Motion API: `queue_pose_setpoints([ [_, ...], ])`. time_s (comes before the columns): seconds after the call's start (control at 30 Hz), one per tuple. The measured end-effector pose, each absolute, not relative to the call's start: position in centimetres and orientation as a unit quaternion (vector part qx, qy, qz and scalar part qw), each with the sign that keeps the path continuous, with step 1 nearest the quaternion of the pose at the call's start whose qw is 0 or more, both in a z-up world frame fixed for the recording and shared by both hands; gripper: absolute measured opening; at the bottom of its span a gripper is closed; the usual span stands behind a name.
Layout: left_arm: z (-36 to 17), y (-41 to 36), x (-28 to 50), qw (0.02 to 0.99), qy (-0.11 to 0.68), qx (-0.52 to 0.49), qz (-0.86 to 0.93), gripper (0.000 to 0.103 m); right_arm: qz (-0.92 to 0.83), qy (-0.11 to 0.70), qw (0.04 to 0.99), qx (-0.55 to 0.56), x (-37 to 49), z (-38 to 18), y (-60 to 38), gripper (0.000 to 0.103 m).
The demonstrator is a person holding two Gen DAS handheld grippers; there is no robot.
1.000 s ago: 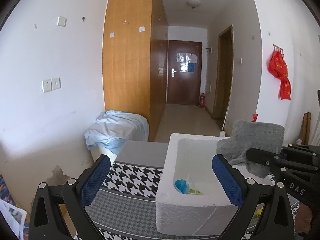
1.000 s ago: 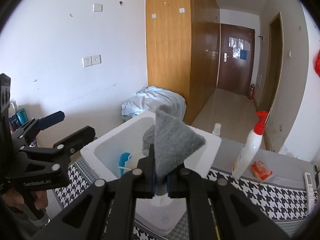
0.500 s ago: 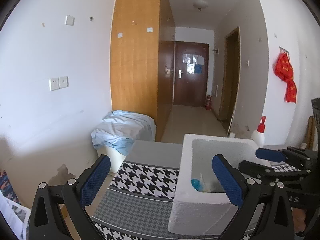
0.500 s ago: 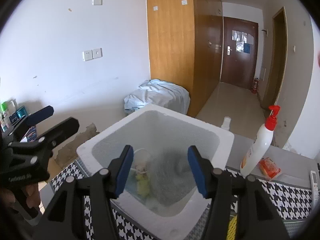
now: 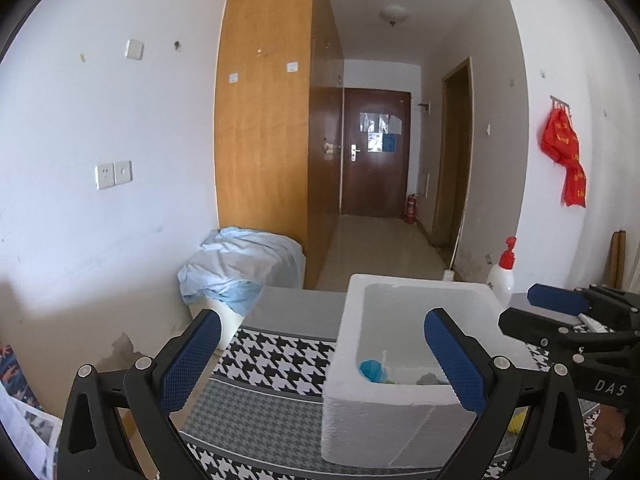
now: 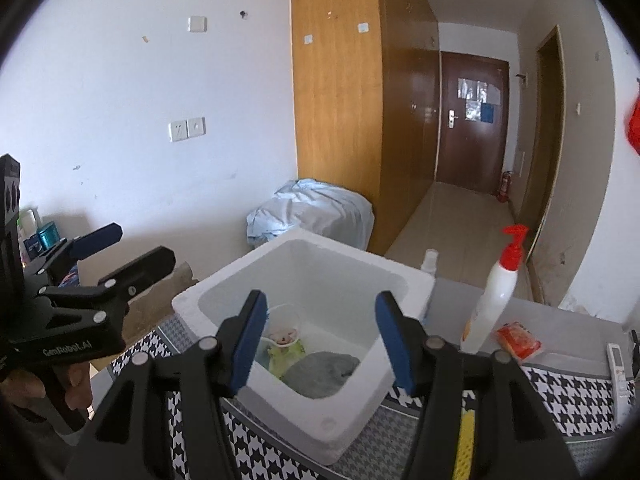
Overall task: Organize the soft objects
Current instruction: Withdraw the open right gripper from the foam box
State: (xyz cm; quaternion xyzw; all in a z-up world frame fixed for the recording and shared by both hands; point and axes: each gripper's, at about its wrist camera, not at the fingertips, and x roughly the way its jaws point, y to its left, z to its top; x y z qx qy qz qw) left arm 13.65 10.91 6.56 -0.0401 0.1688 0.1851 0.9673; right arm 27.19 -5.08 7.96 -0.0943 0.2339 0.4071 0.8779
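A white foam box (image 6: pixel 404 280) (image 5: pixel 384 408) stands on the houndstooth-covered table (image 5: pixel 276 360). A grey cloth (image 6: pixel 320 372) lies inside it beside a pale soft toy (image 6: pixel 282 340) and a blue item (image 5: pixel 372 370); in the left wrist view only a sliver of the grey cloth (image 5: pixel 428 379) shows. My right gripper (image 6: pixel 322 338) (image 5: pixel 536 306) hovers open above the box's near edge with nothing between its pads. Left of the box, my left gripper (image 5: pixel 322 354) (image 6: pixel 136 250) is open and empty, held by a hand (image 6: pixel 76 380).
A white pump bottle with a red top (image 6: pixel 496 292) (image 5: pixel 502 276), an orange packet (image 6: pixel 518 340) and a remote (image 6: pixel 618 364) sit right of the box. A yellow item (image 6: pixel 466 444) lies near the table's front. A blue-covered bundle (image 5: pixel 240 268) stands on the floor behind.
My right gripper opened and let go of the grey cloth, which dropped into the foam box. The gripper then drew back a little from the box. My left gripper stayed open.
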Motion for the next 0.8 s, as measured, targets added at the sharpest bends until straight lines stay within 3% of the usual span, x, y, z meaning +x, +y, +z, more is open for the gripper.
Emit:
queue_pose_setpoints([
  [0.23, 7.3, 8.8, 13.2, 0.972, 0.162, -0.028, 0.169, 0.102, 0.4, 0.22, 0.886, -0.085, 26.1, 8.7, -7.5, 0.07],
  [0.63, 8.6, 5.3, 12.5, 0.979, 0.15, -0.015, 0.139, 0.102, 0.389, 0.198, 0.897, -0.067, 24.8, 9.8, -11.4, 0.073],
  [0.8, 8.7, 4.3, 12.3, 0.98, 0.148, -0.011, 0.129, 0.102, 0.383, 0.186, 0.903, -0.051, 24.3, 10.1, -13.0, 0.086],
])
